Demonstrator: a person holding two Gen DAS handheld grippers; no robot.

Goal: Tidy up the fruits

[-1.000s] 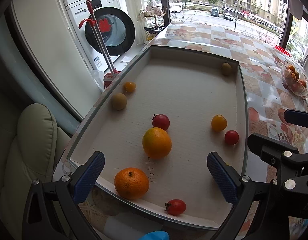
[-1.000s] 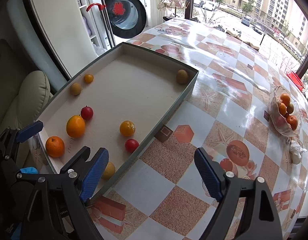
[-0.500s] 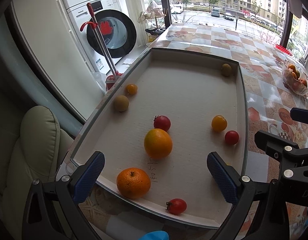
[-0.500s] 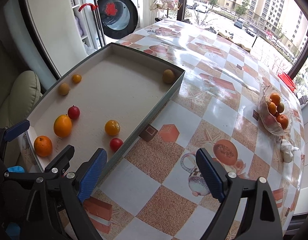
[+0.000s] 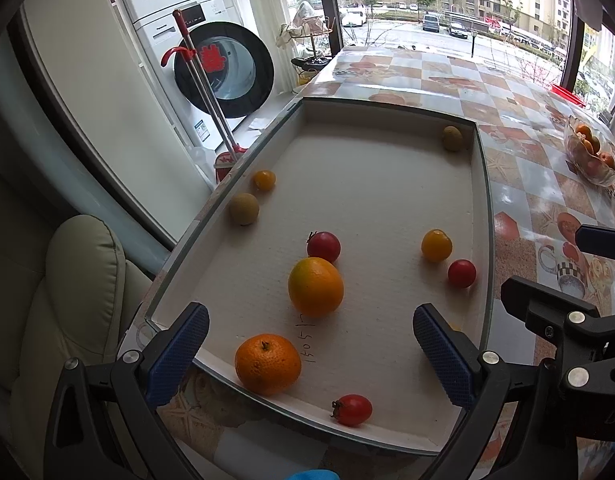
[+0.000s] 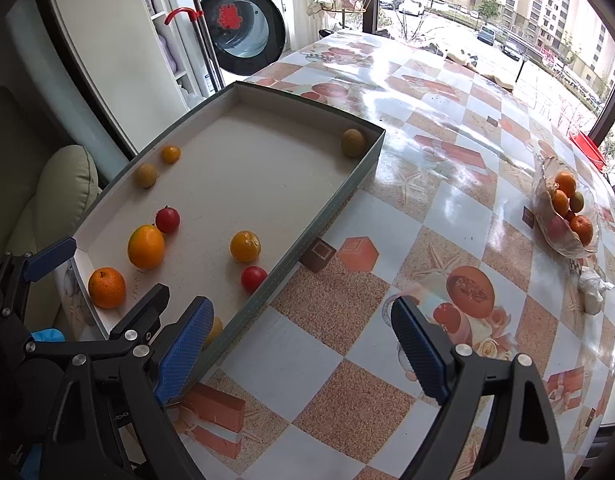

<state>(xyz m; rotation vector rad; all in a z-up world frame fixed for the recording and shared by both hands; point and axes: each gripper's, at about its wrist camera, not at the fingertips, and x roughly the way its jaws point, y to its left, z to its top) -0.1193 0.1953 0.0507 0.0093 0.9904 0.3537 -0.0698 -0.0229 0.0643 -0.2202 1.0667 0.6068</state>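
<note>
Loose fruit lies scattered in a shallow white tray (image 5: 482,208): a dimpled mandarin (image 5: 267,363) near the front edge, a smooth orange (image 5: 315,286) behind it – a red tomato (image 5: 324,246) touching it. Well apart, a glass bowl (image 6: 547,224) on the tablecloth holds more fruit.

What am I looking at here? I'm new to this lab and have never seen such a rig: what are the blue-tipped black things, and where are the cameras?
No robot: a person holds a pair of tongs in each hand, each carrying a forward-looking fisheye camera. One picture looks along the left tongs, the other along the right tongs. Both stand open and hold nothing. On the patterned table lies a shallow tray with scattered fruit: a mandarin, a bigger orange, red tomatoes, small yellow and brownish fruits. Farther right stands a glass bowl already holding fruit.
</note>
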